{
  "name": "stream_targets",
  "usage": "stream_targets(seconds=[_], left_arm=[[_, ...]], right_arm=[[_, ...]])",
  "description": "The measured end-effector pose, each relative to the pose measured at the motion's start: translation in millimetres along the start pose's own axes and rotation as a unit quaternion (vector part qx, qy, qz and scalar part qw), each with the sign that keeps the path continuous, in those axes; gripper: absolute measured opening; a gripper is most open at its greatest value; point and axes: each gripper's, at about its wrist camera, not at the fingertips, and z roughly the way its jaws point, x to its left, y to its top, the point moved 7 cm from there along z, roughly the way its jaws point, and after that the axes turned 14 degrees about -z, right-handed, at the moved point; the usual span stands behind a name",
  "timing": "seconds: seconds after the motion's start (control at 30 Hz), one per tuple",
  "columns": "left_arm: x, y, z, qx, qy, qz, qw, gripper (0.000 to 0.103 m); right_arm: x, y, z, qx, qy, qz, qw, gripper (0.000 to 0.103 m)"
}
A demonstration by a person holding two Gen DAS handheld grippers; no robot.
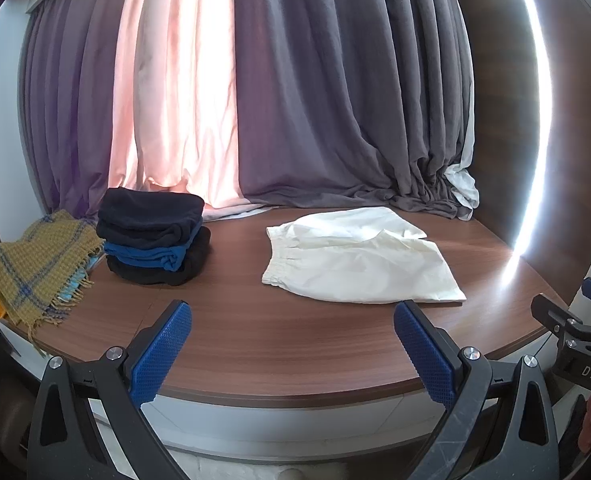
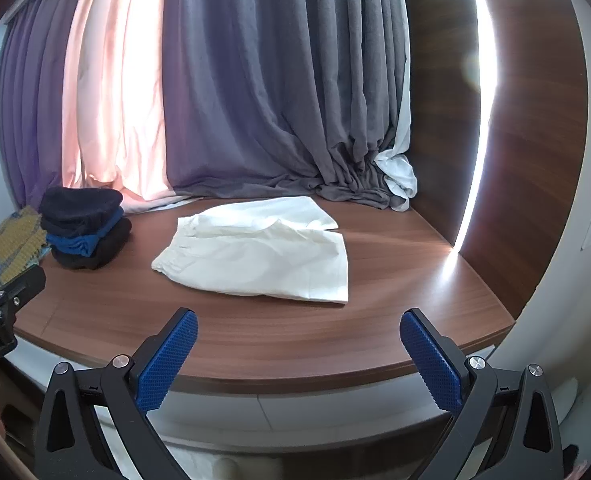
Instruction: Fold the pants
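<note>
A pair of white shorts (image 1: 355,258) lies flat on the wooden table (image 1: 255,332), waistband to the left, legs to the right; it also shows in the right wrist view (image 2: 263,252). My left gripper (image 1: 293,312) is open and empty, hovering over the table's front edge, short of the shorts. My right gripper (image 2: 299,320) is open and empty, also at the front edge, near the shorts' front hem. The right gripper's side shows at the right edge of the left wrist view (image 1: 575,332).
A stack of folded dark and blue garments (image 1: 153,236) stands at the back left. A yellow plaid blanket (image 1: 35,268) lies at the left edge. Grey and pink curtains (image 1: 295,100) hang behind the table, bunched on it at the back right. A wooden wall panel (image 2: 515,160) bounds the right.
</note>
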Motion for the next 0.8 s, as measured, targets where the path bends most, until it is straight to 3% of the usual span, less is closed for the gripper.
stream_targets(seconds=[0.8], left_arm=[[-6.7,8.9,-3.5,-0.007,-0.019,-0.005,0.9998,0.103]], right_arm=[[-0.4,7.4,-5.9,-0.008,0.006,0.005,1.000,0.103]])
